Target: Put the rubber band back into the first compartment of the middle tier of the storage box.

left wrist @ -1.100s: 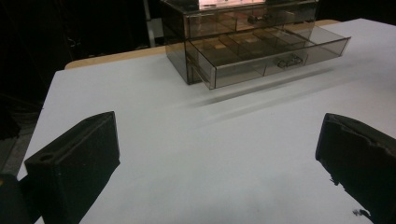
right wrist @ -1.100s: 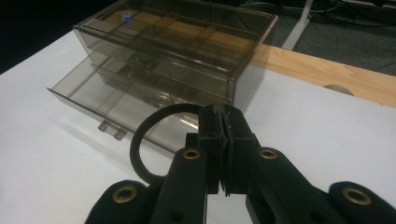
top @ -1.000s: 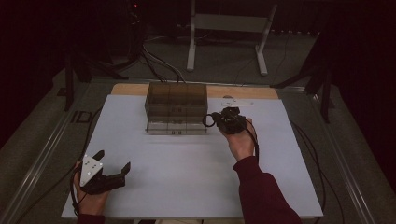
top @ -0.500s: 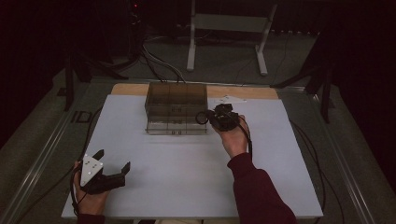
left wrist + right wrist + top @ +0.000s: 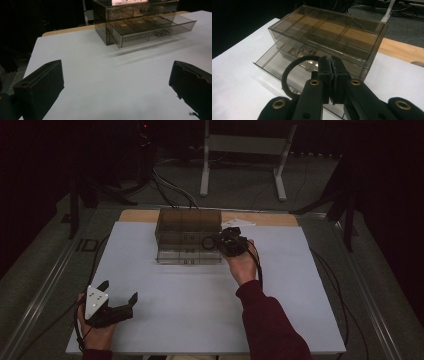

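A thin black rubber ring (image 5: 287,77) is pinched in the closed jaws of the right gripper (image 5: 332,75), hanging over the pulled-out lower drawer (image 5: 269,62) of the smoky transparent plastic drawer box (image 5: 189,236) at the far middle of the white table (image 5: 200,310). The left gripper view shows that drawer's dividers, too small in the high view, between the wide-apart, empty jaws of the left gripper (image 5: 117,296)

No text, label, brand or number is readable anywhere, neither on the drawer box (image 5: 188,236) nor on the worktop (image 5: 200,310).
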Demonstrator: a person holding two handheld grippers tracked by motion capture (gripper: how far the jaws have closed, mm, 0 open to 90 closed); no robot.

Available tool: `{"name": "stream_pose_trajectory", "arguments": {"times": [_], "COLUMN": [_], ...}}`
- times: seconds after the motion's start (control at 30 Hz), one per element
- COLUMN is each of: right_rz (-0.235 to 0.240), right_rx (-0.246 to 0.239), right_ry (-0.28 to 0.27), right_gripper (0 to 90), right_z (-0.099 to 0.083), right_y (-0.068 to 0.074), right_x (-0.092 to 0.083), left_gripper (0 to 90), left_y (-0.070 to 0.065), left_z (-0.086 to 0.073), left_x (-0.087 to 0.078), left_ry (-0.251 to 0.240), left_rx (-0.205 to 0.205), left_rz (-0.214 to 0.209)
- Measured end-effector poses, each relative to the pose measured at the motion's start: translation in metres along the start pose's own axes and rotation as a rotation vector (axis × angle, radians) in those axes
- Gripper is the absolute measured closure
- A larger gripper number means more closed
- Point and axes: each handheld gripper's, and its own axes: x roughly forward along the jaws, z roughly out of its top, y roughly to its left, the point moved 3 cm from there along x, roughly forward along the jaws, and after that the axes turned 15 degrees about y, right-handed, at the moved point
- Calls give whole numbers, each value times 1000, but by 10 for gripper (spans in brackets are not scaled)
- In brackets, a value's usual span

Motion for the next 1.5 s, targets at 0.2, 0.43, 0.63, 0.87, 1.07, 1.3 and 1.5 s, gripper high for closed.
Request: {"name": "stream_pose_trajectory", "arguments": {"times": [0.2,0.43,0.63,0.87,1.07,1.3,1.5], "right_rz": [1,11,13,21,31,35,34], "right_rx": [-17,-11,-21,-22,-14,-19,-22], "right_ry": [-5,-14,-16,-24,-21,-17,-15], "right_gripper": [889,889,889,889,889,889,889], "right_z": [6,13,18,24,28,31,33], "right_y": [3,4,6,11,18,24,29], "right_x": [3,7,10,12,16,22,26], "left_gripper": [4,4,4,4,4,4,4], "left_y": [0,0,1,1,1,1,1], "left_z": [0,0,-1,-1,-1,-1,-1], "left_x": [0,1,1,1,1,1,1], "left_ry": [0,-2,0,0,-2,-2,-2], "left_rx": [1,-6,-6,-5,-9,-8,-7], "left_rz": [0,3,9,9,8,8,9]}}
